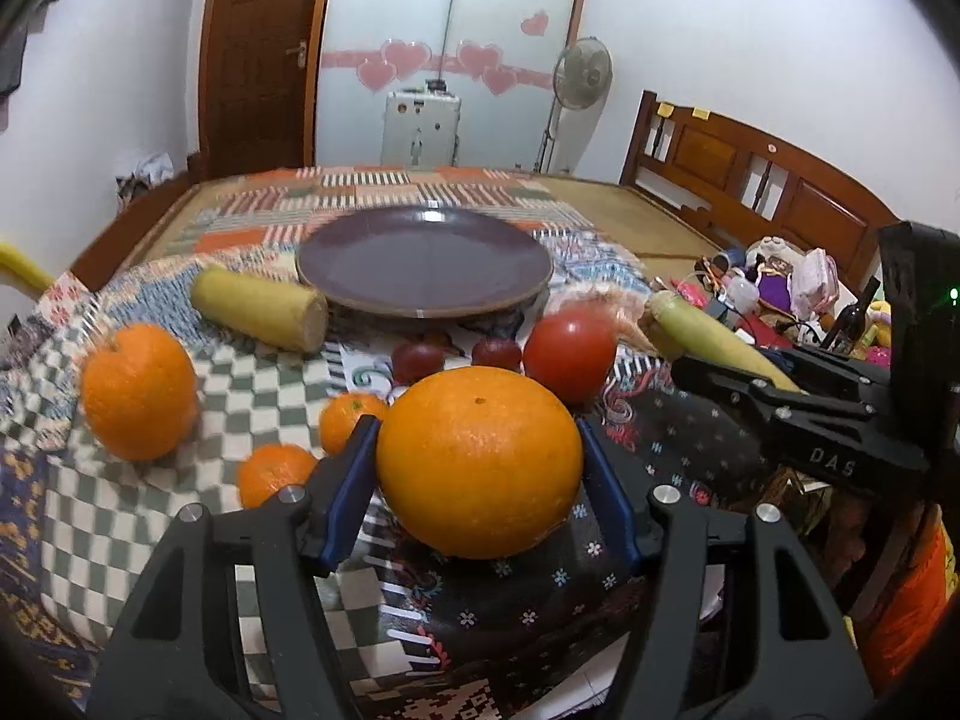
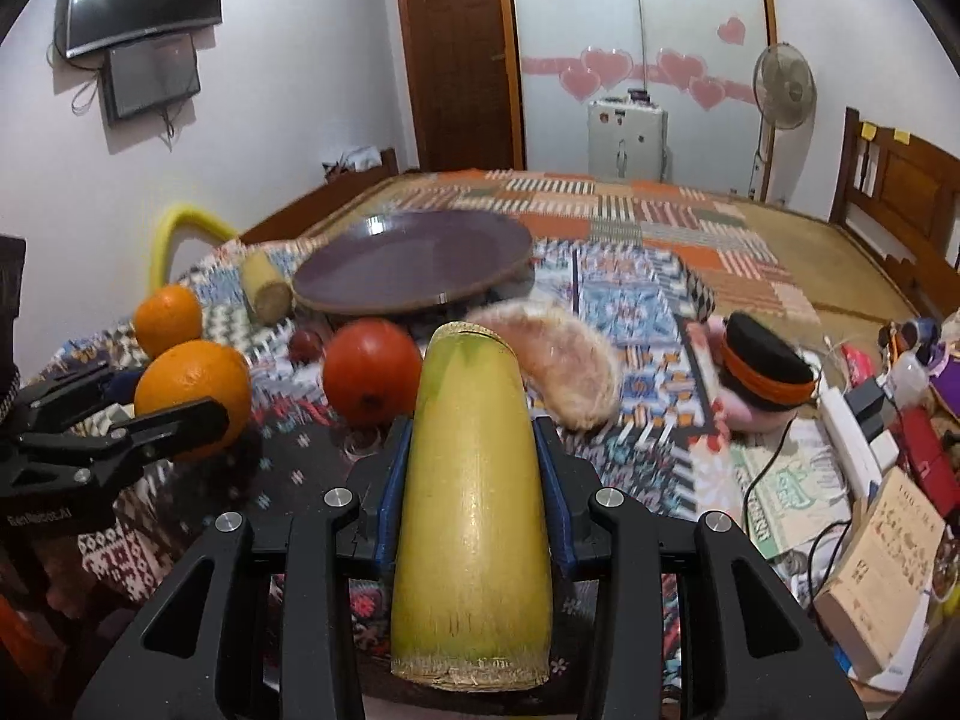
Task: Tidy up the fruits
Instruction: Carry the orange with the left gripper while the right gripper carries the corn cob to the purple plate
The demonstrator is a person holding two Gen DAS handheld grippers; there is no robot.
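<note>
My left gripper (image 1: 479,450) is shut on a large orange (image 1: 480,462), held just above the patterned cloth; it also shows in the right wrist view (image 2: 192,399). My right gripper (image 2: 474,450) is shut on a yellow-green corn cob (image 2: 471,504), seen at the right in the left wrist view (image 1: 714,339). A dark purple plate (image 1: 423,261) stands empty ahead of both. A second corn cob (image 1: 261,307) lies left of the plate. A tomato (image 1: 570,354), another orange (image 1: 138,390), two small tangerines (image 1: 276,471) and two small red fruits (image 1: 418,360) lie on the cloth.
A fuzzy pinkish toy (image 2: 558,360) and a plush with a black-and-orange hat (image 2: 762,369) lie right of the plate. Cables, a power strip (image 2: 852,444), books and clutter fill the right side. A wooden headboard (image 1: 762,180) stands far right.
</note>
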